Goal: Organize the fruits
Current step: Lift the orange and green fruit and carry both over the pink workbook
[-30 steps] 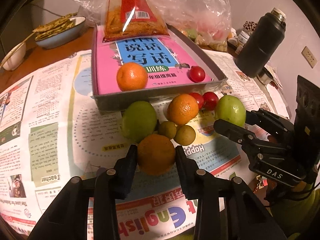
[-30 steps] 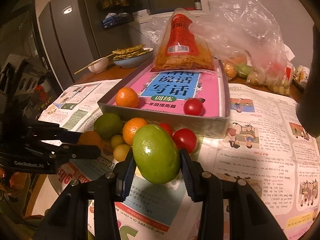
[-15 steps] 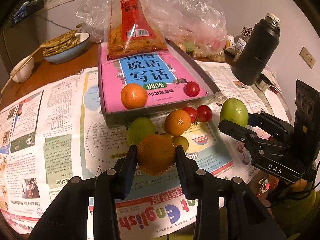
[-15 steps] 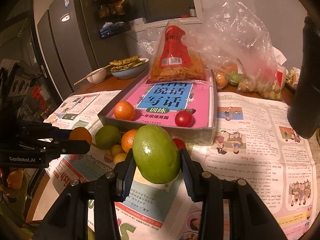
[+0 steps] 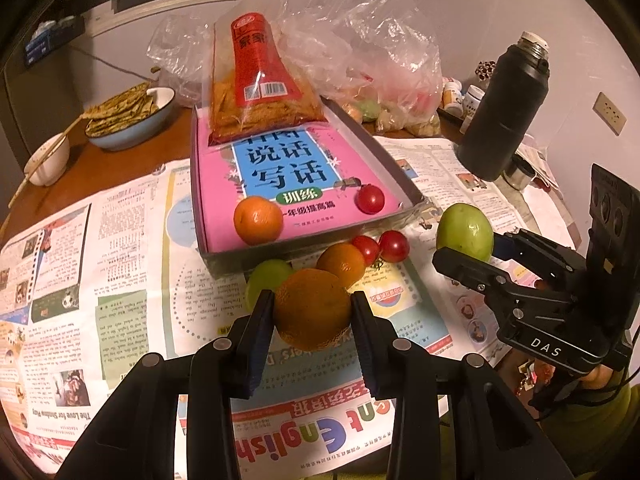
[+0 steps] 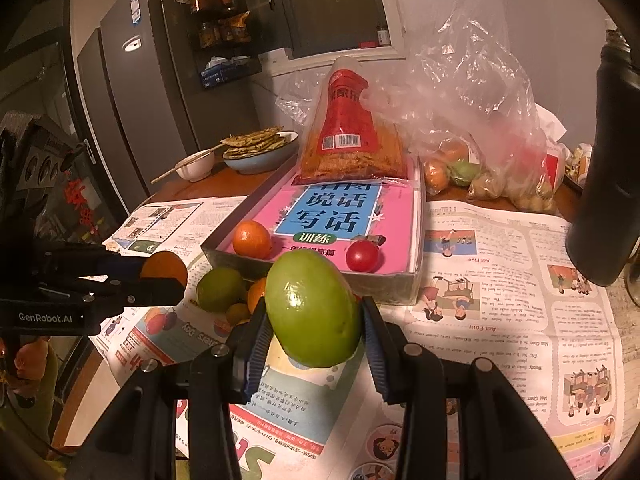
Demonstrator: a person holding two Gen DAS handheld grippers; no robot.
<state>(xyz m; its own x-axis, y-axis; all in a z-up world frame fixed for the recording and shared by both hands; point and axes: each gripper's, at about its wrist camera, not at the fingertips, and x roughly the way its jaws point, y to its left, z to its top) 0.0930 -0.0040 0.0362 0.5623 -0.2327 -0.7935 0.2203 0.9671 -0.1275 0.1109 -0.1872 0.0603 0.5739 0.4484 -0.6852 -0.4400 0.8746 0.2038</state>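
- Newspaper (image 5: 132,280) is spread over a wooden table (image 5: 120,160), and every fruit is laid out on it or just beyond it.
- Nearest, the left gripper (image 5: 312,316) is closed on a rough-skinned orange (image 5: 310,308), which is pinched between its pads and carried clear of the paper.
- Likewise, the right gripper (image 6: 314,324) is clamped on a large green fruit (image 6: 312,312), possibly a mango, which is also held off the paper.
- Just ahead of both claws, a loose cluster is left on the newspaper: a green citrus (image 5: 264,276), a tangerine (image 5: 342,262), two cherry tomatoes (image 5: 394,245) and, seen from the right wrist, a small yellowish fruit (image 6: 237,314).
- Beyond the cluster, a grey tray (image 5: 404,184) lined with a pink booklet (image 5: 280,168) is seen; one tangerine (image 5: 258,220) and one cherry tomato (image 5: 371,199) are already placed at its near end.
- At the far end of the tray, a snack bag (image 5: 260,92) is propped, with a clear plastic bag (image 6: 480,128) of more fruit behind it.
- Sorting is judged to be at an early stage: two pieces are in the tray, two are in transit, and about five are left.
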